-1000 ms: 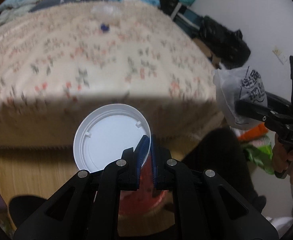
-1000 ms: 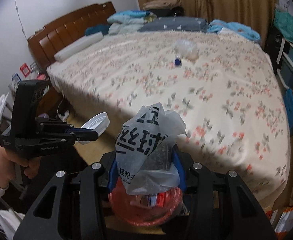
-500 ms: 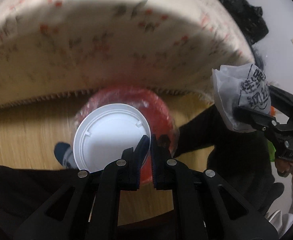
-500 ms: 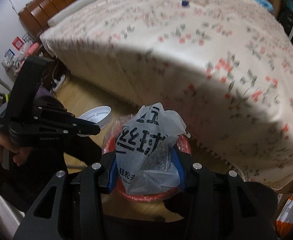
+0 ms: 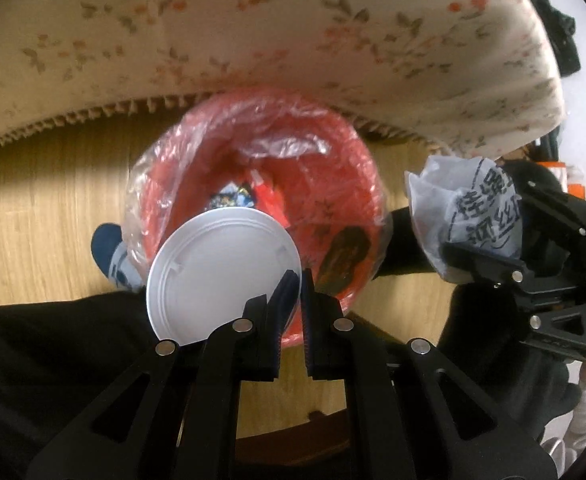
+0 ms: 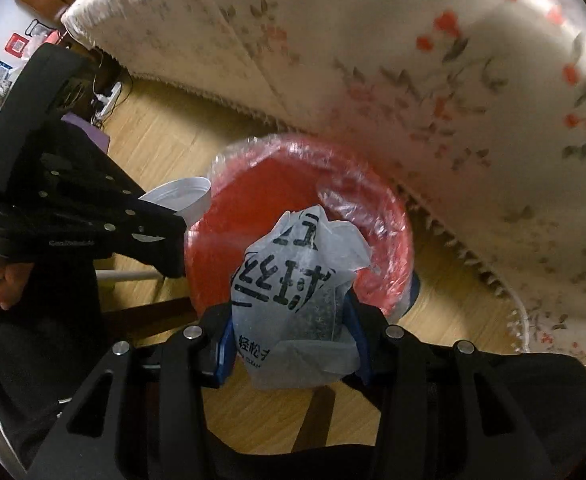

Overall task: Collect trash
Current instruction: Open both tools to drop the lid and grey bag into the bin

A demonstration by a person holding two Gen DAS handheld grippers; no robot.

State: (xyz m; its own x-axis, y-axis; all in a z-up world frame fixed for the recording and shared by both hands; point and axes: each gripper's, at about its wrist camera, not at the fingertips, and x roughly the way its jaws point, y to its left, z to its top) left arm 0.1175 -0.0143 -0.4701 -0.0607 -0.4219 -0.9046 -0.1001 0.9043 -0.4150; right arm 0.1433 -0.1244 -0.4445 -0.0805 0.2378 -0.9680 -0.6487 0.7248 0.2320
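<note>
My left gripper (image 5: 297,280) is shut on the rim of a round white plastic lid (image 5: 221,272) and holds it over the near edge of a red trash bin (image 5: 333,152) lined with clear plastic. My right gripper (image 6: 289,316) is shut on a crumpled white plastic bag with black lettering (image 6: 293,280), held above the bin's near rim (image 6: 253,216). In the left wrist view the bag (image 5: 465,216) hangs to the right of the bin. Some wrappers (image 5: 249,196) lie inside the bin.
The bin stands on a wooden floor (image 5: 41,208) against the foot of a bed with a floral bedspread (image 5: 293,28) hanging over its edge. The person's dark trousers (image 5: 53,360) and a blue-socked foot (image 5: 111,252) are close to the bin.
Both grippers have tilted down and moved closer to the red bin, still holding the lid and the bag. The bed top has left the view.
</note>
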